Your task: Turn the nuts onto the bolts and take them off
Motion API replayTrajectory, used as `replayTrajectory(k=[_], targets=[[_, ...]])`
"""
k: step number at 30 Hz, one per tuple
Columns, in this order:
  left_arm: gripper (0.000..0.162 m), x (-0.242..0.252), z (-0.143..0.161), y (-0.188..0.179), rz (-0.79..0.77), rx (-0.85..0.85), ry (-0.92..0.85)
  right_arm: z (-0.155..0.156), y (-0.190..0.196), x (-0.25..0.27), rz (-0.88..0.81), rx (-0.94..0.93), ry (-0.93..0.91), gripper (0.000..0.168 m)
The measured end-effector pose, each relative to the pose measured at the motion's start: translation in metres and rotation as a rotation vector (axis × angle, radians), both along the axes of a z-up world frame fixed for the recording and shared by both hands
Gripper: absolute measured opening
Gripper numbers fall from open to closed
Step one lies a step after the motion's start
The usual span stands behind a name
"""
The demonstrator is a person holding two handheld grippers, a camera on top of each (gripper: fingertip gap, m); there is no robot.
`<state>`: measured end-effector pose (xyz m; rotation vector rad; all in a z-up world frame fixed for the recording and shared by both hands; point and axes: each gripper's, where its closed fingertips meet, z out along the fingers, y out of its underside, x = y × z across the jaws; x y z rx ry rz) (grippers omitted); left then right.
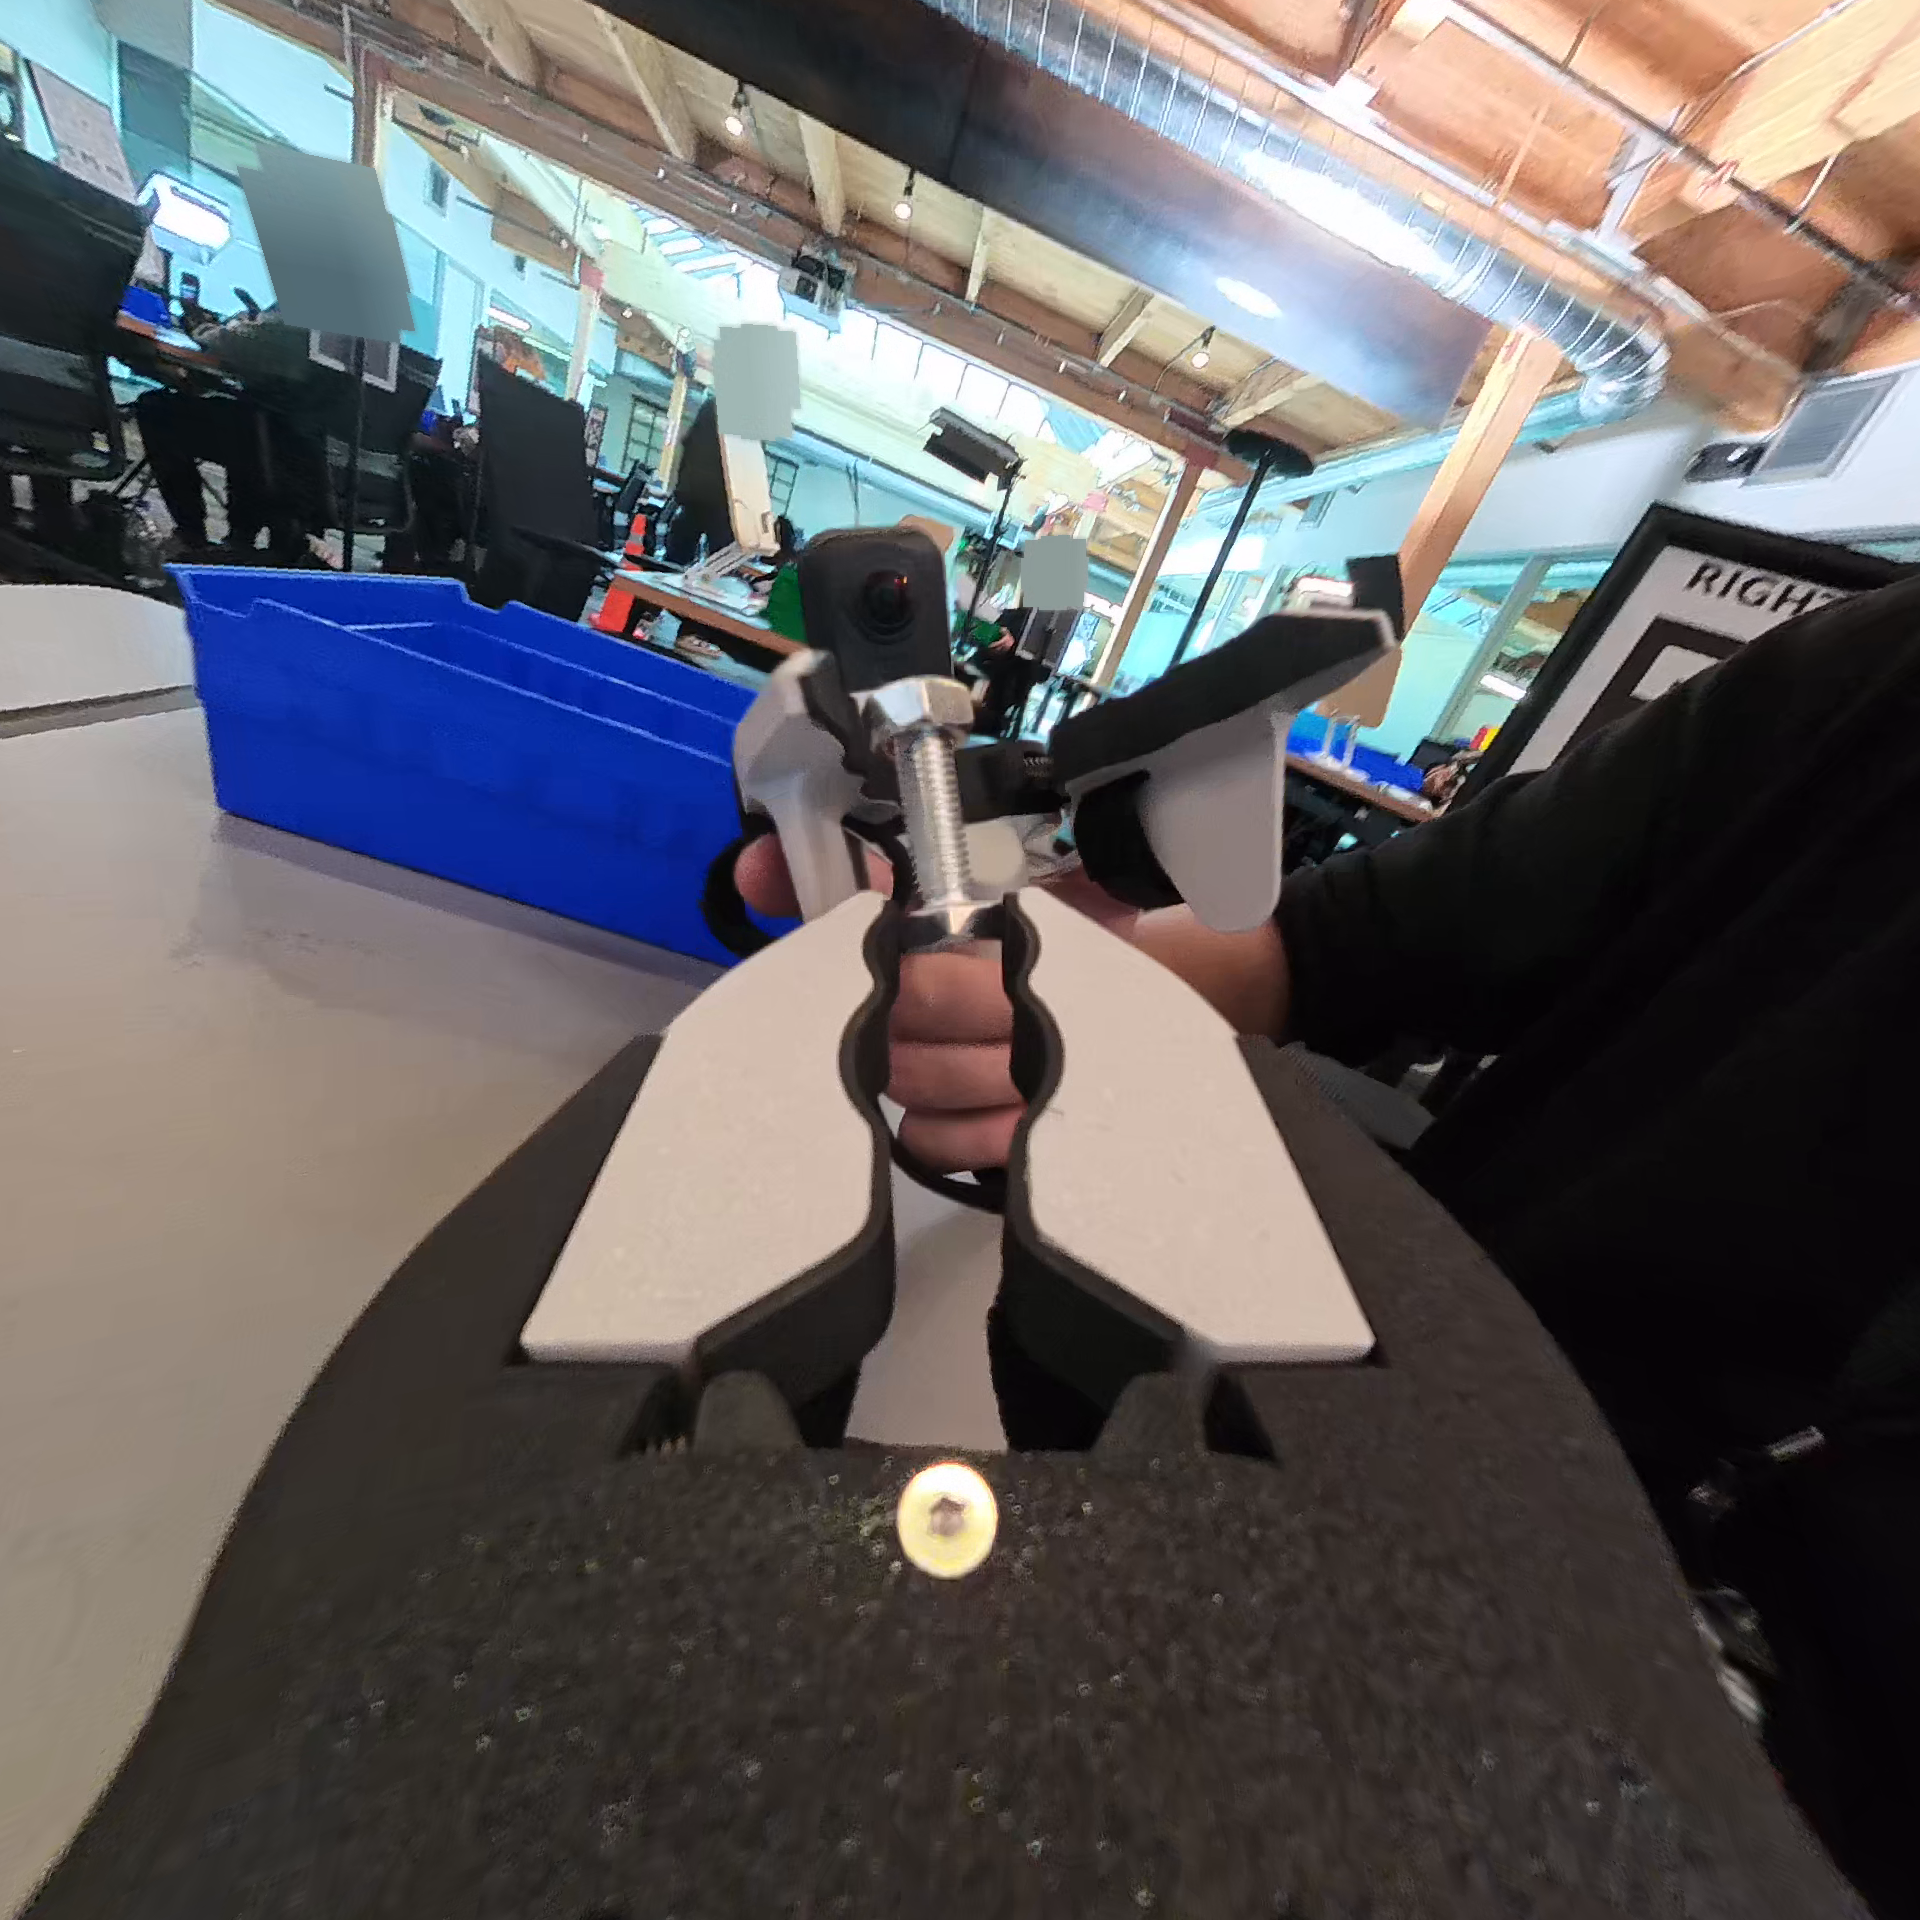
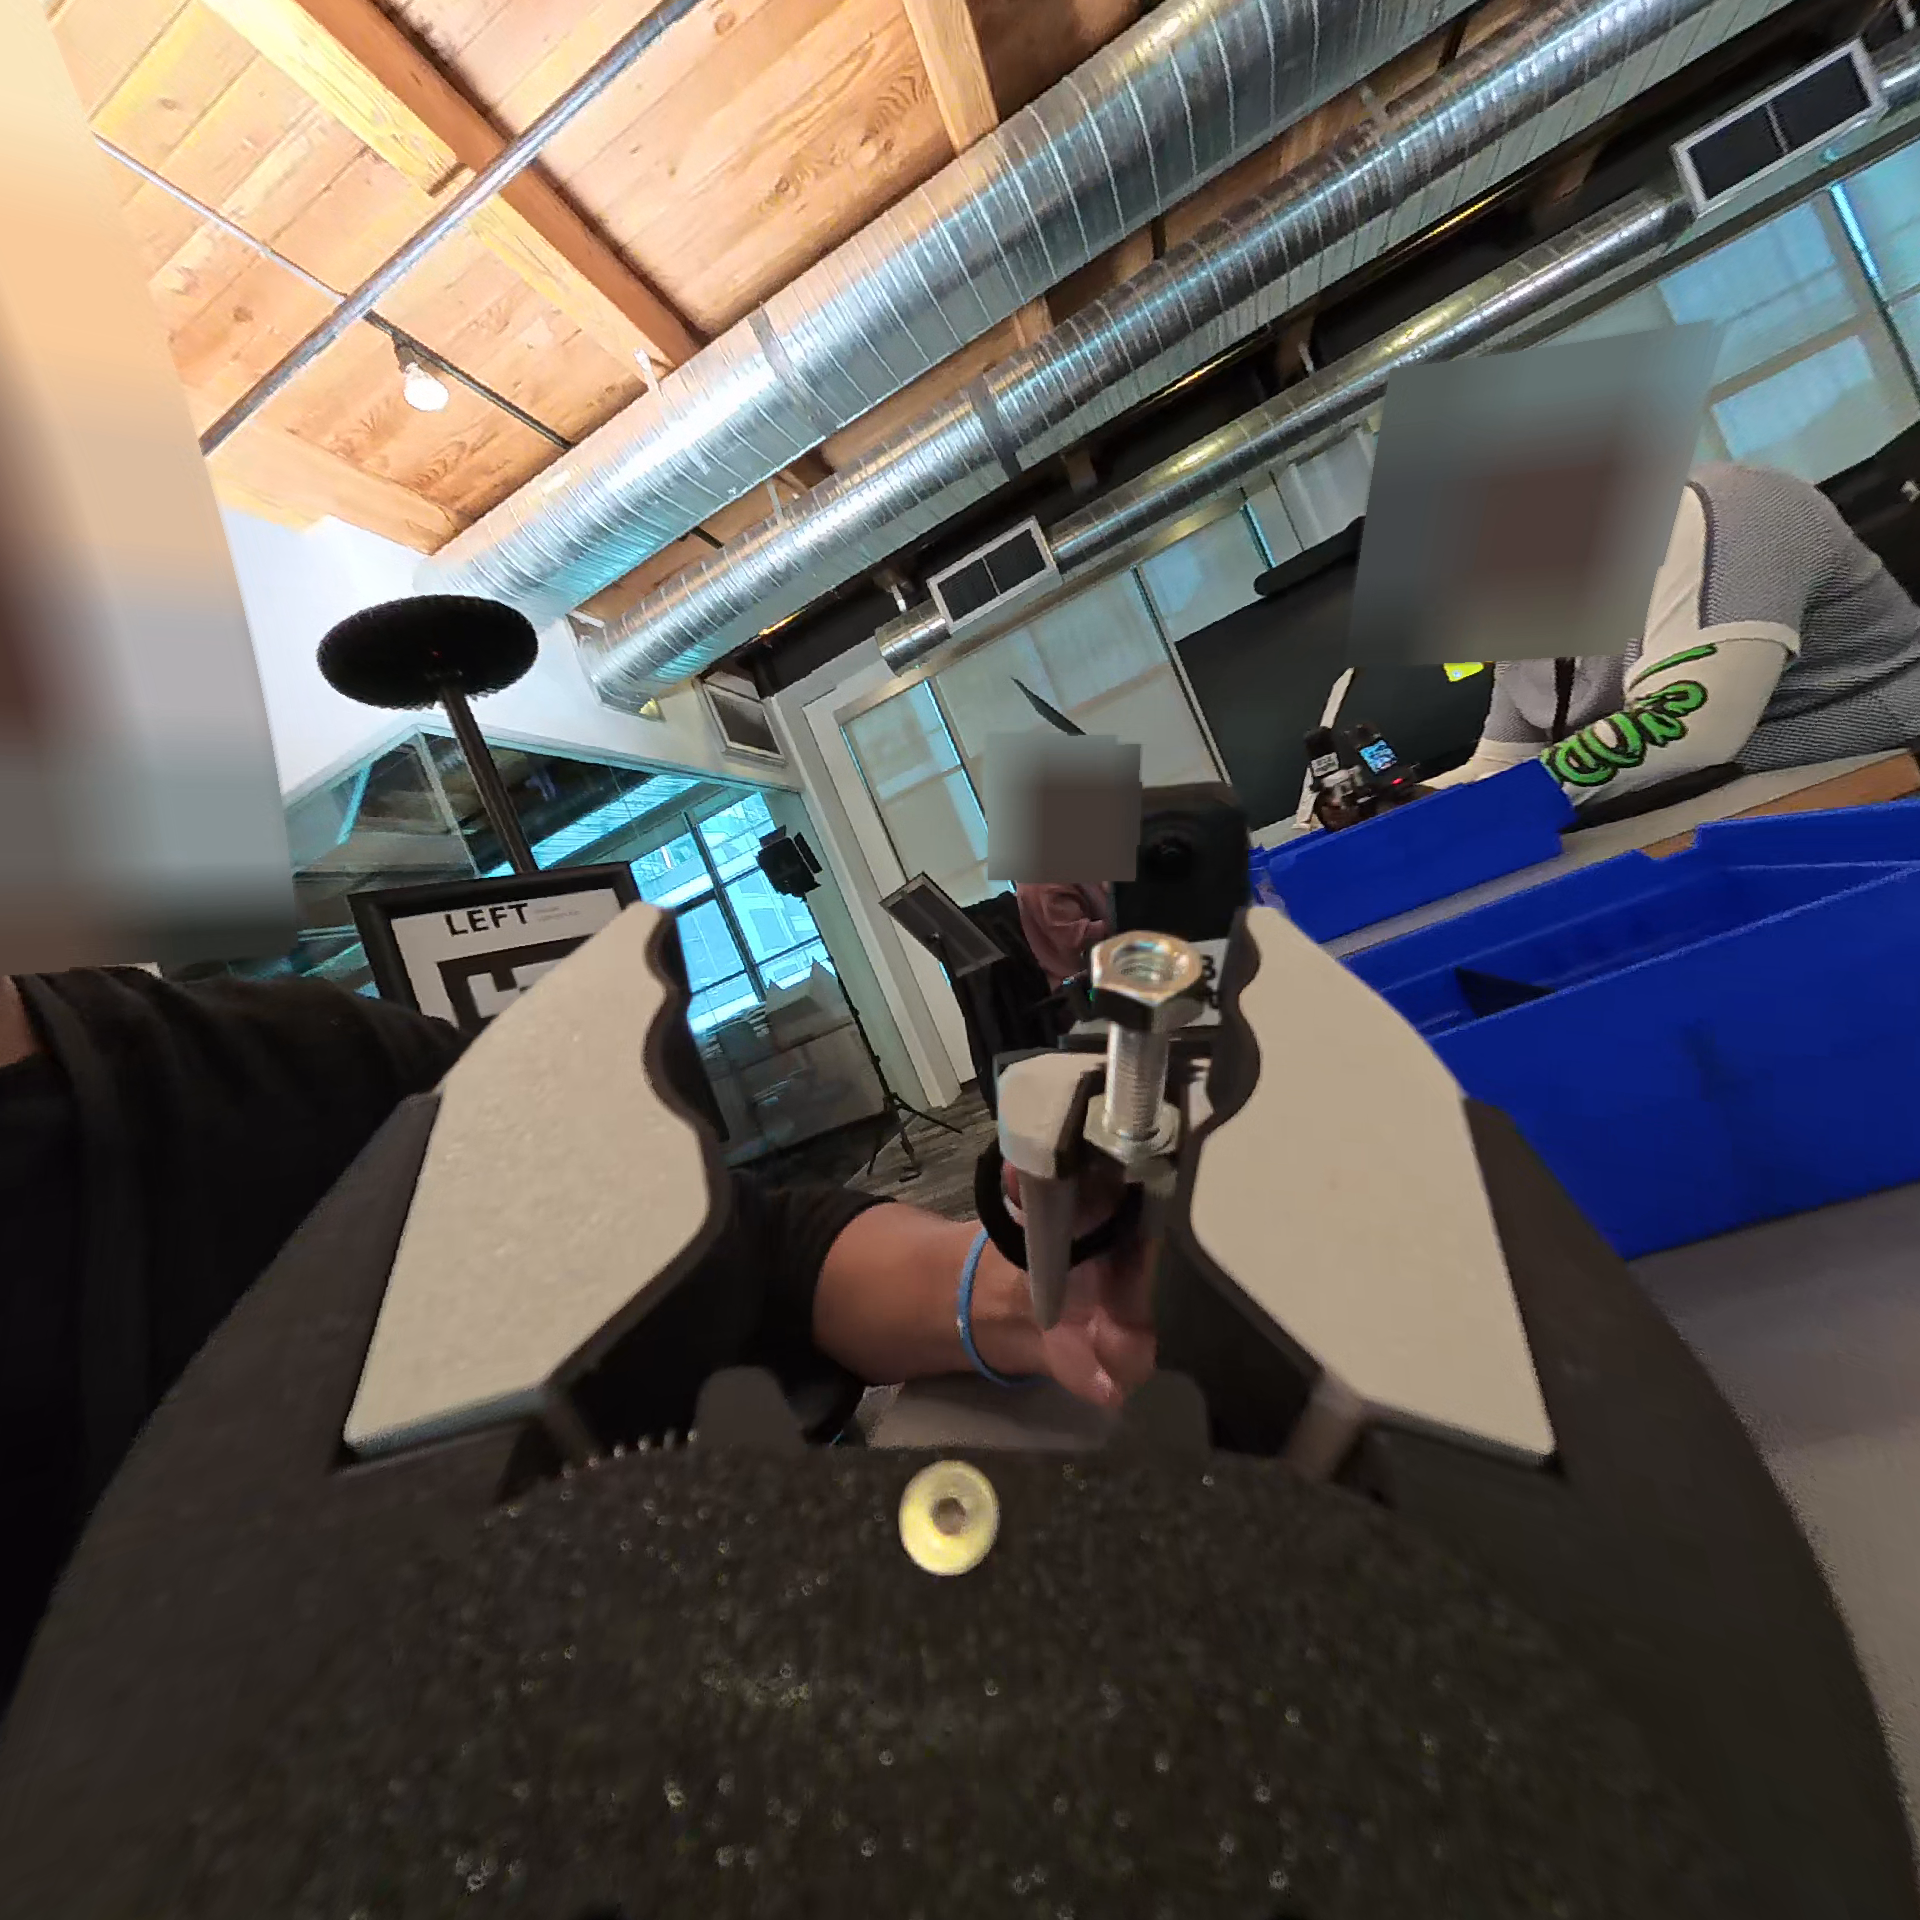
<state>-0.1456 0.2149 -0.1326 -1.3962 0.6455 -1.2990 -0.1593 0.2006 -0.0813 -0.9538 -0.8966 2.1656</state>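
At the centre of the left wrist view, the left gripper (image 1: 943, 940) pinches the hexagonal head of a shiny threaded steel bolt (image 1: 928, 821) between its narrow fingertips, the shaft standing upright with a silver hex nut (image 1: 923, 709) at its top end. The right gripper (image 2: 956, 971) has its grey-faced fingers spread wide, the nut just beside its right fingertip right of frame centre. A blue plastic bin (image 1: 457, 727) sits on the grey table (image 1: 187, 1039) at mid-left.
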Motion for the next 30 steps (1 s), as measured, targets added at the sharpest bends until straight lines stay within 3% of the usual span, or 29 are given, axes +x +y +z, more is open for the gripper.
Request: replayTrajectory(k=[14,19,23,30], targets=[[0.017,-0.009,0.007,0.002,0.031,0.015,-0.012,0.001,-0.004,0.011,-0.034,0.021,-0.026,0.100],[0.017,-0.011,0.009,0.001,0.034,0.026,-0.004,-0.005,0.009,0.018,-0.133,0.068,-0.056,0.099],[0.017,-0.006,0.007,-0.001,0.028,0.040,0.018,-0.011,0.021,0.005,-0.180,0.049,-0.084,0.102],[0.017,-0.003,0.002,-0.002,0.036,0.040,0.046,-0.014,0.006,-0.026,-0.150,0.071,-0.092,0.104]])
